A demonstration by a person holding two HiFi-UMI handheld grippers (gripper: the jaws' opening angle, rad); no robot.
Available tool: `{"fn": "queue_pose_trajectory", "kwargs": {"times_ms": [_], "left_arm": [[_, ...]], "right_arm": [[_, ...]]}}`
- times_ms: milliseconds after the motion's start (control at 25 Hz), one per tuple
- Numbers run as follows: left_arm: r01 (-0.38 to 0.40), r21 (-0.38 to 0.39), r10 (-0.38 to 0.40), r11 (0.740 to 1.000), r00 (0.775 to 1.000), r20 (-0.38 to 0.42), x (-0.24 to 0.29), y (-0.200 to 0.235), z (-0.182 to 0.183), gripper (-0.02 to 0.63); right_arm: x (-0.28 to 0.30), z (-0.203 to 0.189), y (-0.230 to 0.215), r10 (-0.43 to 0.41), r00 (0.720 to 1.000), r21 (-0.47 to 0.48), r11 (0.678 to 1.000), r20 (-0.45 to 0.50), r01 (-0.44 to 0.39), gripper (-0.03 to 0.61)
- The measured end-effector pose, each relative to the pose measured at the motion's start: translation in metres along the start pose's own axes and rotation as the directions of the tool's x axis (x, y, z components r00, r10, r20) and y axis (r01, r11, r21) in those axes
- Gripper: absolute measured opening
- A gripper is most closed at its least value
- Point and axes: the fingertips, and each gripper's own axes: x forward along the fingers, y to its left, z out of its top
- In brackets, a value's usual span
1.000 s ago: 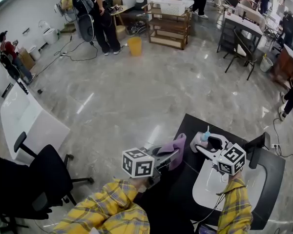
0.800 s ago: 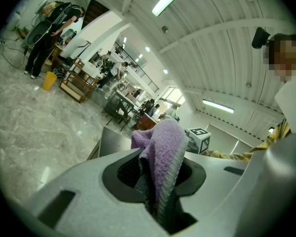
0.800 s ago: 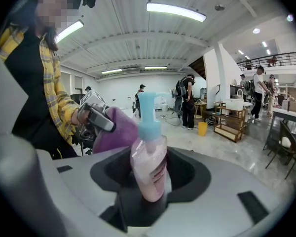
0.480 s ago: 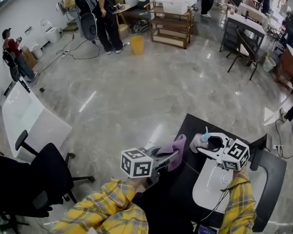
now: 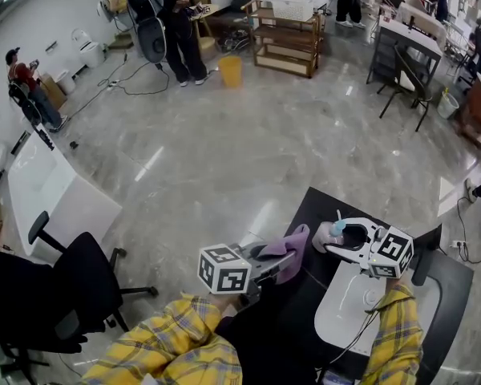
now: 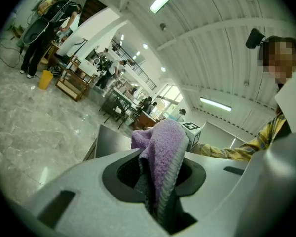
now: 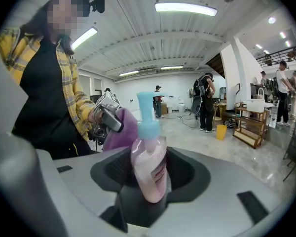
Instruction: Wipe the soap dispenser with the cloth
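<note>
The dispenser (image 7: 149,164) is clamped in the right tool (image 5: 346,237), near the surface's (image 5: 325,207) far edge. The cloth (image 6: 164,149), pinched in the left tool (image 5: 282,261), is near the dispenser, apparently not touching it. Wiping looks about to start: the cloth must meet the bottle's side. A white basin (image 5: 345,311) lies on the dark surface. Beyond are marble floor (image 5: 248,135), shelves (image 5: 284,34) and people (image 5: 172,22).

You work under bright, even light from ceiling strip lights (image 7: 186,8); they leave pale glare streaks on the polished floor (image 5: 148,167). Shadows are soft. All three views bow outward like a fisheye, and both gripper views darken to black at their corners.
</note>
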Motion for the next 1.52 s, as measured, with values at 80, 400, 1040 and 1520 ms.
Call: {"fn": "queue_pose_trajectory", "kwargs": {"times_ms": [80,400,1040,1520], "left_arm": [[0.003,0.000,-0.003,1.000,1.000,-0.001,0.0028,-0.0009,-0.0004,0.087],[0.009,0.005,-0.009,1.000,1.000,-0.005,0.0085,-0.0028,-0.0037,0.087],[0.014,0.022,-0.014,1.000,1.000,-0.013,0.0074,-0.0062,-0.0074,0.087],[0.018,0.032,-0.018,0.999,1.000,-0.006,0.0034,-0.0095,-0.0102,0.087]], "right_arm": [[-0.0014,-0.0010,-0.0006,0.015,1.000,-0.001,1.000,0.002,-0.015,0.201],[-0.0033,-0.0030,-0.0007,0.064,0.998,-0.016,0.998,0.003,-0.064,0.201],[-0.0029,-0.0022,-0.0009,0.107,0.994,-0.056,0.993,-0.005,-0.107,0.199],[-0.0017,-0.0036,-0.0004,0.106,0.993,-0.089,0.990,-0.045,-0.109,0.198]]}}
